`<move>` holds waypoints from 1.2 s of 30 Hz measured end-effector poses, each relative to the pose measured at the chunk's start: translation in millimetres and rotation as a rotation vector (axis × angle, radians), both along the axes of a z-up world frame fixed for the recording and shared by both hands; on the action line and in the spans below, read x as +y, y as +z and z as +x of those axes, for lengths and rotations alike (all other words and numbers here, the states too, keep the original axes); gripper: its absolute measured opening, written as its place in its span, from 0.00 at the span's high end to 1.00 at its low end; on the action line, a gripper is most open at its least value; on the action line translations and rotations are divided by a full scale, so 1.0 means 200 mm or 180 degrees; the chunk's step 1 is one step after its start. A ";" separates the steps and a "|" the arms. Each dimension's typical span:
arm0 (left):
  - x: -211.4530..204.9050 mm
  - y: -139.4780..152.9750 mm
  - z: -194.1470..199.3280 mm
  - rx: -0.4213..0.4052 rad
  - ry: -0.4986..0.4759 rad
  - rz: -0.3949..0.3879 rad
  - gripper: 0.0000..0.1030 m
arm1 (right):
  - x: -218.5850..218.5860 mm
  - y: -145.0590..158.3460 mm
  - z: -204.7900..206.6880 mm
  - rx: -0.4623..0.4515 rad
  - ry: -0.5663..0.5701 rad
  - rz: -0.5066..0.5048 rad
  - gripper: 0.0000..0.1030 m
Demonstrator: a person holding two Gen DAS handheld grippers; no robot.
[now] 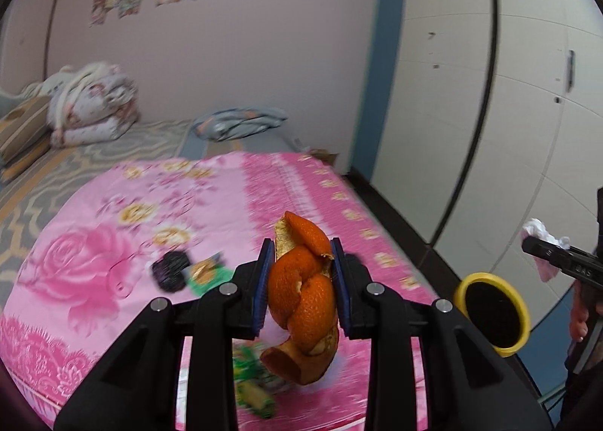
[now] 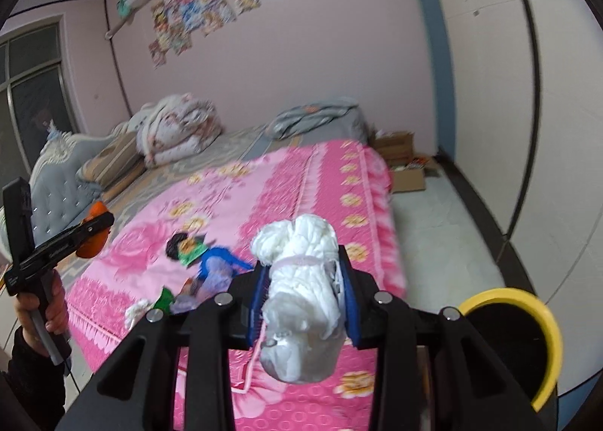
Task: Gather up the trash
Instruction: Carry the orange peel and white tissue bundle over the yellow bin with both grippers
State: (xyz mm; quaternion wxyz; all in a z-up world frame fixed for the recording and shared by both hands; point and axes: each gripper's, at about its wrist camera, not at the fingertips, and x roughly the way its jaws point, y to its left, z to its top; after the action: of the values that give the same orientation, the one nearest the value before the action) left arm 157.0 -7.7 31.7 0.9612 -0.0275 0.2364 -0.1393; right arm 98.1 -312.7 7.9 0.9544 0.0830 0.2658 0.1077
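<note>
My left gripper (image 1: 302,254) is shut on an orange peel (image 1: 303,291) and holds it above the pink bed cover (image 1: 113,242). My right gripper (image 2: 304,265) is shut on a crumpled white wad tied with a pale band (image 2: 301,291), held above the bed's right part. A yellow-rimmed bin with a black inside (image 1: 492,314) stands on the floor beside the bed; it also shows in the right wrist view (image 2: 524,329). On the bed lie a black wrapper (image 1: 170,269), a green wrapper (image 1: 205,272) and green-yellow wrappers (image 1: 252,382). The right view shows blue and purple trash (image 2: 215,265).
Folded quilts (image 2: 177,126) and a grey blanket (image 2: 312,116) lie at the bed's far end. Cardboard boxes (image 2: 403,159) sit on the floor beyond the bed. White wardrobe doors (image 1: 490,92) line the right side. A padded headboard (image 2: 56,174) is at left.
</note>
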 end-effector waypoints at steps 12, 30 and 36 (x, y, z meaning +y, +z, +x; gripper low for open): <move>-0.67 0.22 0.04 -0.0087 -0.0755 0.0041 0.73 | -0.49 0.18 -0.11 -0.0177 -0.0734 0.0015 0.69; -1.81 -0.11 0.28 0.0436 -0.1684 0.0237 0.73 | -1.21 -0.10 -0.07 0.0189 -0.1665 0.0316 0.69; -2.03 -0.41 0.34 0.0844 -0.1817 0.0261 0.73 | -1.33 -0.29 -0.01 0.0409 -0.1764 0.0437 0.69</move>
State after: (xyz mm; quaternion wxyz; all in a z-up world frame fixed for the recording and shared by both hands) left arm 225.4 -413.3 -50.8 0.8444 0.0609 0.3633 -0.3889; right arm 96.7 -578.2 -50.5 0.9208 0.2235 0.2849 -0.1448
